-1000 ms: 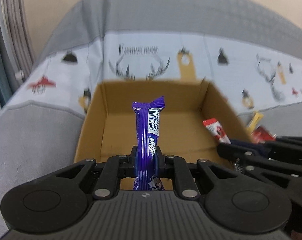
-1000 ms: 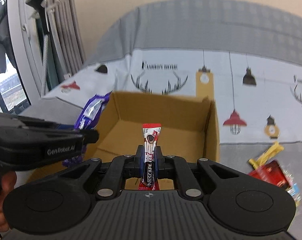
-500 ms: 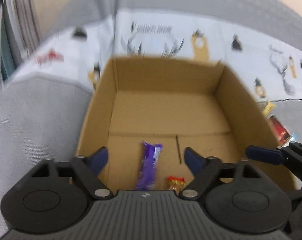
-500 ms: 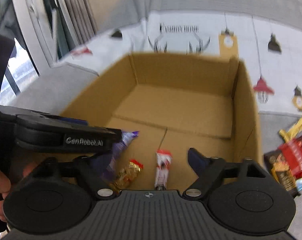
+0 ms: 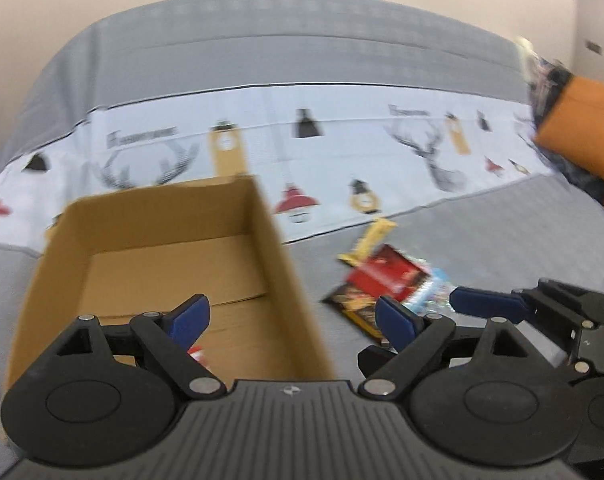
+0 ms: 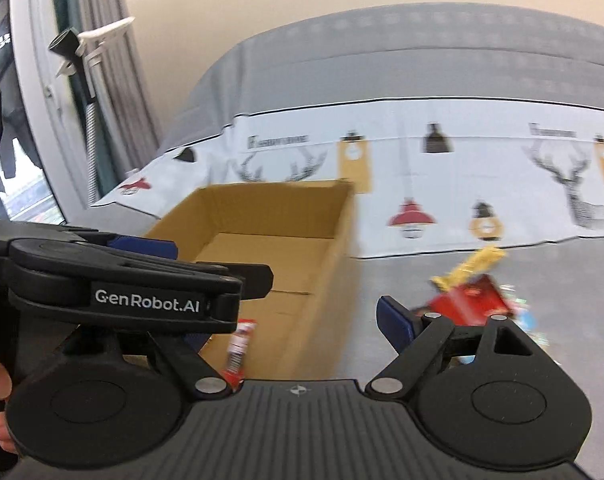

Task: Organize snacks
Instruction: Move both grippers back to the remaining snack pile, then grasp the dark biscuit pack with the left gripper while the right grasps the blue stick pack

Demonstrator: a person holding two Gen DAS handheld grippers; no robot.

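Both the left gripper [image 5: 292, 322] and right gripper [image 6: 298, 320] gape wide, holding nothing, above a brown cardboard box [image 5: 280, 248] beside glossy snack packets [image 5: 385, 280].

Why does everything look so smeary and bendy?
Left wrist view: the snack pile and cardboard box smear with motion blur. Right wrist view: the red stick packet streaks, while the near gripper label stays sharp. Both views: the fisheye lens curves the tablecloth edges.
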